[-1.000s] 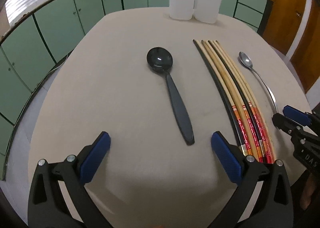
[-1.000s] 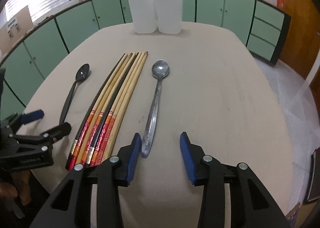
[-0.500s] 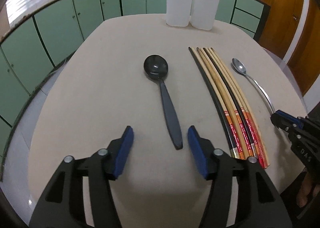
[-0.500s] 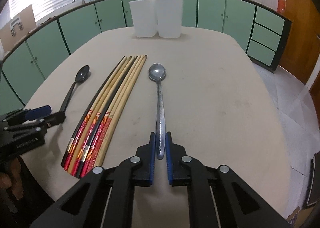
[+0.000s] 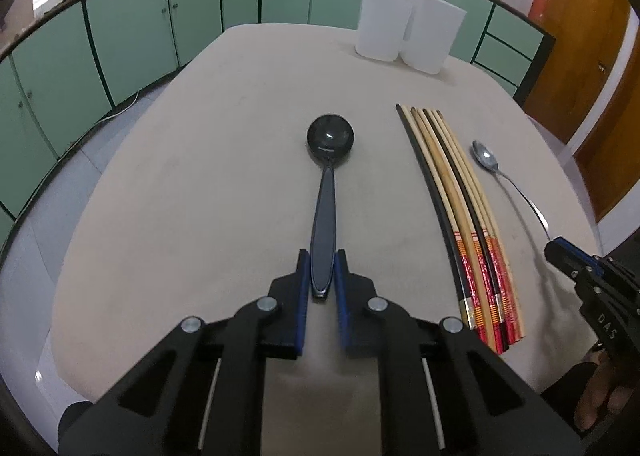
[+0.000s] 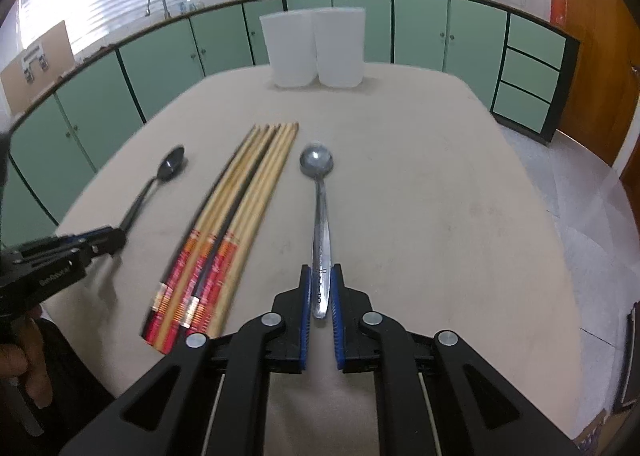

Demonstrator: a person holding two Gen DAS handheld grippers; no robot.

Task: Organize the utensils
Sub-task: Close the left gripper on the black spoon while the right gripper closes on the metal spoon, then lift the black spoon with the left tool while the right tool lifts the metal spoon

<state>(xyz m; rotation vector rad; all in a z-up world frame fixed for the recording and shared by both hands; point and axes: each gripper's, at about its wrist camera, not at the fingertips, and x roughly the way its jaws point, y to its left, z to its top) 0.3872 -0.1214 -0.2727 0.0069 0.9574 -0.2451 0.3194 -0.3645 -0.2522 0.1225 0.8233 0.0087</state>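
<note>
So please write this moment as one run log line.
left gripper: closing on black spoon handle | right gripper: shut on metal spoon handle | chopsticks: untouched

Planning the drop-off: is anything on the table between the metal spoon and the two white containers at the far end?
Nothing visible: bare table lies between the metal spoon and the white containers. The chopsticks lie beside the spoon, off that path.

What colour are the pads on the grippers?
Blue pads, clearest in the left wrist view.
</note>
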